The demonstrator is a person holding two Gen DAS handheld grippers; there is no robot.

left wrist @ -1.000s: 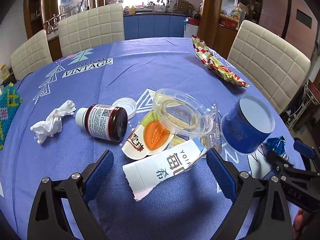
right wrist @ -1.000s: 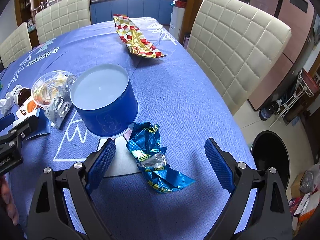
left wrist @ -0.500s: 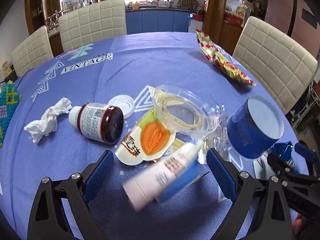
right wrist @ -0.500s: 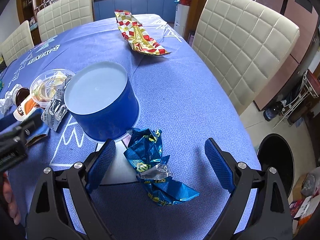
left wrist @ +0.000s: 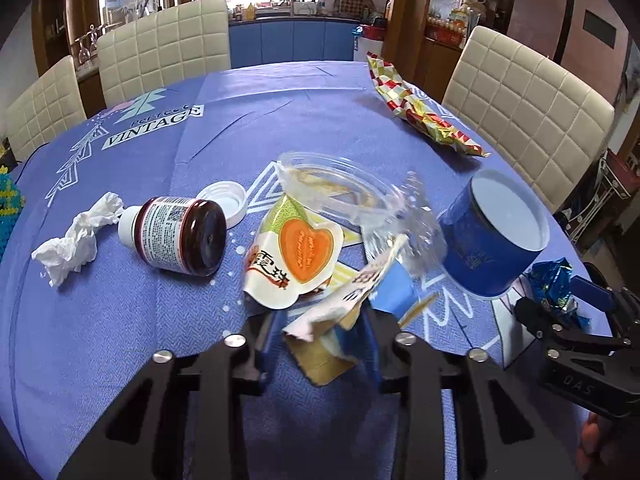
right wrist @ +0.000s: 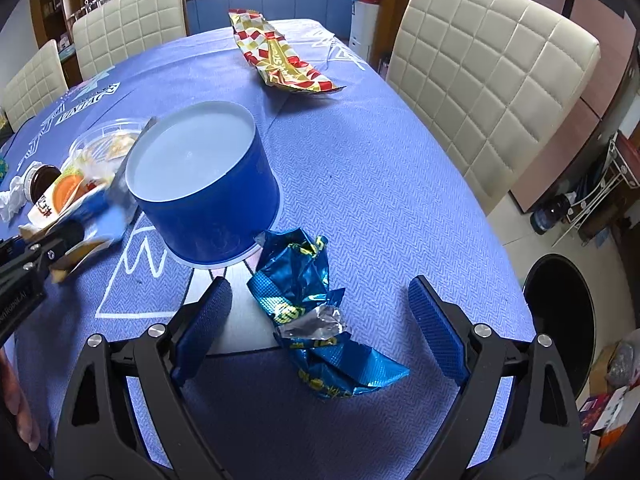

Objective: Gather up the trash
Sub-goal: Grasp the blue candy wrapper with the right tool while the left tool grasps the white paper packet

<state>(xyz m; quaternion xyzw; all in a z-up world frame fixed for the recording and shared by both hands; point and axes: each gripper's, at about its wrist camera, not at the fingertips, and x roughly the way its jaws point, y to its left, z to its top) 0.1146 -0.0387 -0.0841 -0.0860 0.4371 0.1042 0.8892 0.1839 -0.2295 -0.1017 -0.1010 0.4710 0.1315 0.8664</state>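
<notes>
my left wrist camera is looking steeply down along its fingers, close over the table (left wrist: 120, 320), facing the far chairs. my right one is sitting further right, tilting down likewise. both are catching the blue tub (left wrist: 496, 240) (right wrist: 204, 184) and the red-gold wrapper (left wrist: 420, 108) (right wrist: 280, 60).

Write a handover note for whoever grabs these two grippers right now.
Left gripper: jaws closing on the flattened drink carton, which stands between them.
Right gripper: jaws closing slightly, still wide, astride the blue foil wrapper, not gripping it.
On the table: blue tub, clear plastic container, melon lid, dark bottle lying with its white cap off, crumpled tissue, red-and-gold snack bag.
Black bin stands on the floor at the right.
Done: nothing visibly binned. Left: everything.
</notes>
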